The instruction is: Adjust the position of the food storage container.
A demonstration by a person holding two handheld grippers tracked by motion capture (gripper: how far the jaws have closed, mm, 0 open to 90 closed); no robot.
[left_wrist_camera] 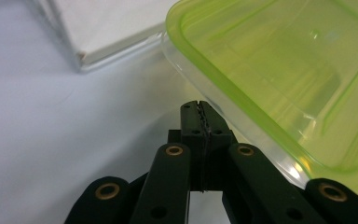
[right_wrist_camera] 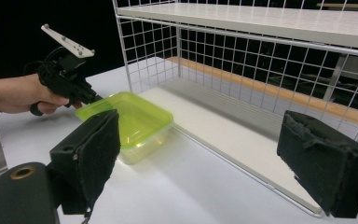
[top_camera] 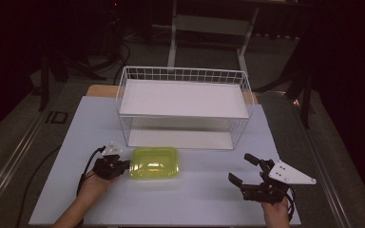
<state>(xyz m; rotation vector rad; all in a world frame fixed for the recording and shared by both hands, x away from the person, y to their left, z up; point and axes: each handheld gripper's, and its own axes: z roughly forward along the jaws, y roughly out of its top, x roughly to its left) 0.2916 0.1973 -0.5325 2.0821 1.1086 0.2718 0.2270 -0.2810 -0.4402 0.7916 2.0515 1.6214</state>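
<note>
Setup: white table (top_camera: 195, 190), white wire rack w/ shelf (top_camera: 183, 102) standing at far-centre. Yellow-green translucent plastic container (top_camera: 154, 163) sits on table just in front of rack, left of centre, open side up.

L hand (top_camera: 92, 185): comes in from bottom-left, forearm angled up and right, wrapped round handle of left gripper (top_camera: 123, 166). Gripper points right, tips at the container's left edge. Left gripper view: jaws together, serrated faces meeting, nothing seen between them; the left gripper (left_wrist_camera: 199, 114) sits just beside the container (left_wrist_camera: 279, 74) rim, tips at or under the lip. Contact w/ rim: can't tell. Rack base corner (left_wrist_camera: 98, 35) upper left in that view.

R hand (top_camera: 275, 209): enters bottom-right, holding right gripper (top_camera: 244, 168), pointing up-left, well apart from container. Jaws wide apart, empty. Right gripper view: the right gripper (right_wrist_camera: 223, 154) has both padded jaws spread at frame edges, container (right_wrist_camera: 130, 121) and rack (right_wrist_camera: 261, 60) ahead between them; left hand (right_wrist_camera: 28, 95) and left gripper (right_wrist_camera: 95, 98) visible at container's far edge, grey plate on top.
</note>
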